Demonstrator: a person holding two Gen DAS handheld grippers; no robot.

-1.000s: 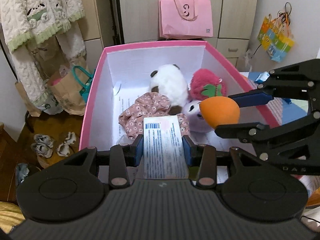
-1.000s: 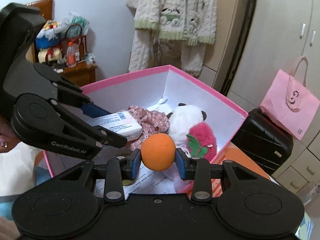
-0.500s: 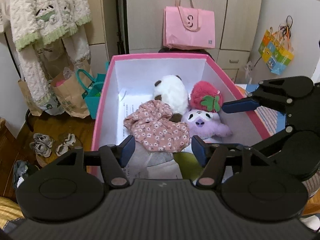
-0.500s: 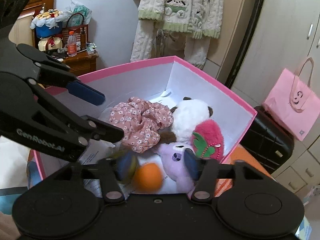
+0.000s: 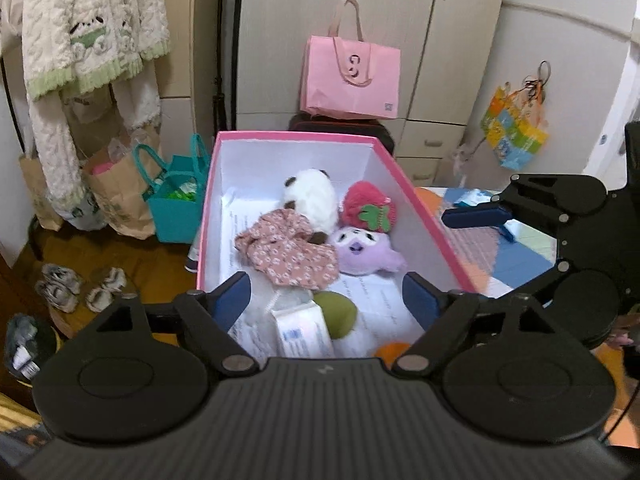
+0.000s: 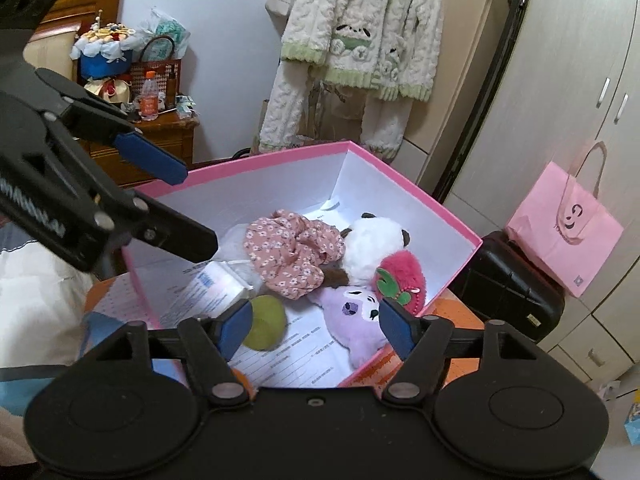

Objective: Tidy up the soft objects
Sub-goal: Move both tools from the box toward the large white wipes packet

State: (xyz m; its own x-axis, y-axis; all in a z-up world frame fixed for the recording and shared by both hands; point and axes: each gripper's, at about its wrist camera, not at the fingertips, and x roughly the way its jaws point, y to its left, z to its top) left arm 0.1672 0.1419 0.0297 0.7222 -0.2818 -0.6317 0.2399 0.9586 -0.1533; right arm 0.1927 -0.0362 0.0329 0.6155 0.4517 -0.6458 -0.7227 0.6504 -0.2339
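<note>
Both the left gripper and right gripper hang empty over the pink box, jaws just spread. The tissue pack lies at its 6 o'clock end beside the orange ball; a careless retreat could clip the rim and tip it.

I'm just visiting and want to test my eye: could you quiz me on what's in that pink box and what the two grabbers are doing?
1. True or false: the left gripper grips the tissue pack.
2. Which toy touches the strawberry plush: A) purple plush, B) green ball, C) tissue pack?
3. What lies over the panda plush?

Key: 1 false; both grippers' jaws have just been opening, nothing between them. 2 A. 3 the floral cloth, inside the pink box.
</note>
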